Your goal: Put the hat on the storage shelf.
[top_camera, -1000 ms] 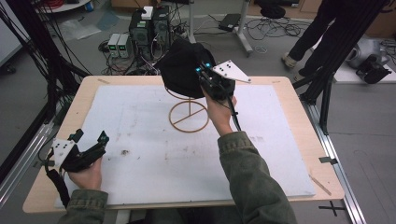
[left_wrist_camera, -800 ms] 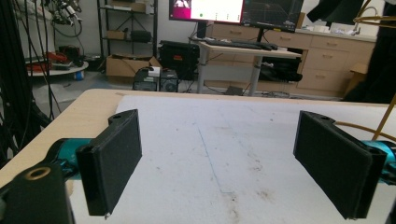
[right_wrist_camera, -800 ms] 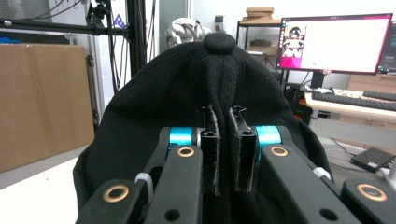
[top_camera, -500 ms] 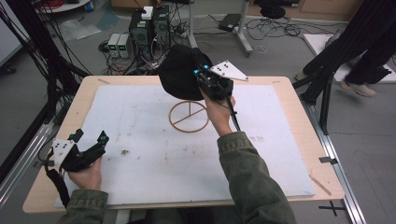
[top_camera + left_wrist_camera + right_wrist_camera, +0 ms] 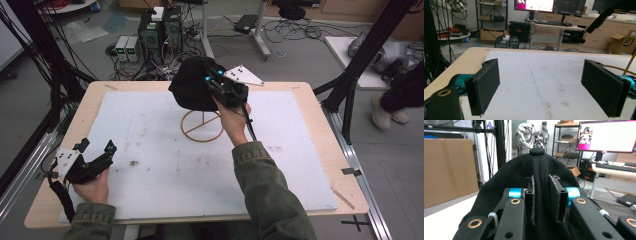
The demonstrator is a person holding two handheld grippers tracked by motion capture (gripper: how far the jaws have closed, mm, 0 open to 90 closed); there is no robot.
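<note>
A black cap [image 5: 192,90] sits on top of a wooden ring-base stand [image 5: 202,126] at the middle back of the white mat. My right gripper [image 5: 212,82] is against the cap's right side. In the right gripper view its jaws [image 5: 544,200] stand a narrow gap apart with a ridge of the cap's fabric [image 5: 539,165] between them; they have just been opening and the pads no longer squeeze it. My left gripper [image 5: 95,146] rests at the mat's near left, open, with nothing between its pads [image 5: 541,87].
The white mat [image 5: 150,165] covers most of the wooden table [image 5: 325,150]. Black frame posts stand at the left and right of the table. Computers and cables lie on the floor behind. A person's legs [image 5: 395,100] are at the far right.
Both hands have kept their places and the cap stays on the stand. The person behind the table has walked off toward the right.
</note>
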